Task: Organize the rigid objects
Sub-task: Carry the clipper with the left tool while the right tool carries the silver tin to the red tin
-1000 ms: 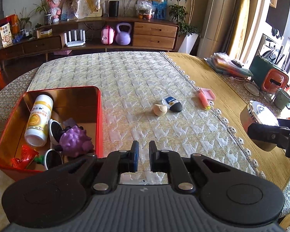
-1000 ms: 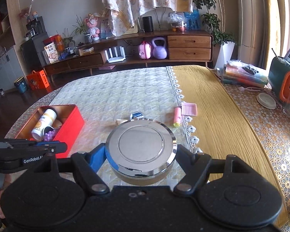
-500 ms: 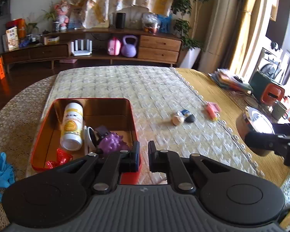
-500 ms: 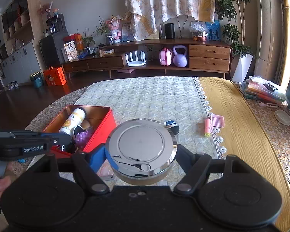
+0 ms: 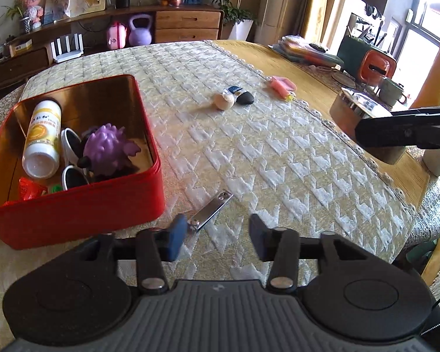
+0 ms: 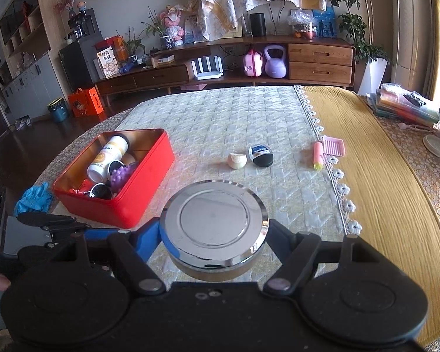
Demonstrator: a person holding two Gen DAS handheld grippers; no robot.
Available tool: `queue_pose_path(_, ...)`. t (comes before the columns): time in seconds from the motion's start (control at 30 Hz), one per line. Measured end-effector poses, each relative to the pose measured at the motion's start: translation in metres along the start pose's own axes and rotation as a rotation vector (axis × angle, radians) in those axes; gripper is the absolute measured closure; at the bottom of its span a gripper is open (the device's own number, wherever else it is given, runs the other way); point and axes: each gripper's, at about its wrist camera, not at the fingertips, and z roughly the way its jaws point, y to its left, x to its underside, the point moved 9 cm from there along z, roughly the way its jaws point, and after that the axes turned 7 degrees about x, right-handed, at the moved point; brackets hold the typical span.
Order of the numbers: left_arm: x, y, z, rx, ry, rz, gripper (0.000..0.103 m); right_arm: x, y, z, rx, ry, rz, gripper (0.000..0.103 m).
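Observation:
My left gripper [image 5: 217, 234] hangs low over the quilted cloth and its jaws are opening. A flat metal nail clipper [image 5: 211, 211] lies on the cloth just ahead of the left pad; nothing is pressed between the pads. The red tin box [image 5: 73, 205] stands to the left, with a white bottle [image 5: 42, 138], a purple spiky toy [image 5: 108, 146] and other small items in it. My right gripper [image 6: 212, 234] is shut on a round metal tin [image 6: 214, 220], held above the cloth to the right of the box [image 6: 140, 193].
Mid-table lie a cream shell-like piece [image 6: 237, 160], a small black and blue object [image 6: 261, 155] and a pink brush set [image 6: 331, 148]. Blue gloves [image 6: 35, 198] lie left of the box. Books and containers crowd the table's right edge [image 5: 308, 51].
My left gripper has gone from shut to open and has sunk toward the cloth, and the nail clipper has come into view before it. The right gripper, still holding the tin, has drifted slightly.

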Motion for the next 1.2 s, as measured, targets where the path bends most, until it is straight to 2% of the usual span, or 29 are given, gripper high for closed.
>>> queue_pose_path(0.03,0.002,0.004,0.002,-0.005,-0.003,-0.01,0.04,0.002,-0.001,0.001,-0.004,0.003,0.003,0.027)
queue_pose_path(0.17,0.008,0.01,0.012,-0.008,0.009,-0.014,0.04,0.01,-0.003,0.004,-0.012,0.018,0.017,0.027)
queue_pose_path(0.33,0.004,0.006,0.022,-0.031,-0.001,0.036,0.041,0.015,-0.009,0.007,-0.015,0.026,0.032,0.027)
queue_pose_path(0.4,0.001,0.005,0.024,-0.046,-0.005,0.05,0.05,0.015,-0.011,0.008,-0.013,0.029,0.037,0.027)
queue_pose_path(0.43,-0.001,0.004,0.025,-0.058,-0.005,0.062,0.062,0.016,-0.013,0.008,-0.013,0.03,0.04,0.027)
queue_pose_path(0.47,-0.002,0.002,0.027,-0.061,-0.004,0.074,0.067,0.016,-0.014,0.008,-0.012,0.031,0.042,0.027)
queue_pose_path(0.6,-0.001,-0.007,0.029,-0.063,0.0,0.119,0.076,0.017,-0.018,0.011,-0.005,0.032,0.05,0.027)
queue_pose_path(0.67,0.0,-0.013,0.03,-0.072,0.002,0.149,0.087,0.018,-0.021,0.012,-0.003,0.034,0.056,0.027)
queue_pose_path(0.73,0.0,-0.018,0.031,-0.093,0.0,0.18,0.092,0.018,-0.022,0.013,0.001,0.034,0.056,0.027)
queue_pose_path(0.93,-0.006,-0.017,0.026,-0.115,-0.017,0.15,0.092,0.017,-0.024,0.012,0.008,0.031,0.053,0.027)
queue_pose_path(1.2,-0.033,-0.006,-0.013,-0.13,-0.113,0.06,0.092,0.008,-0.017,0.005,0.002,0.013,0.032,0.027)
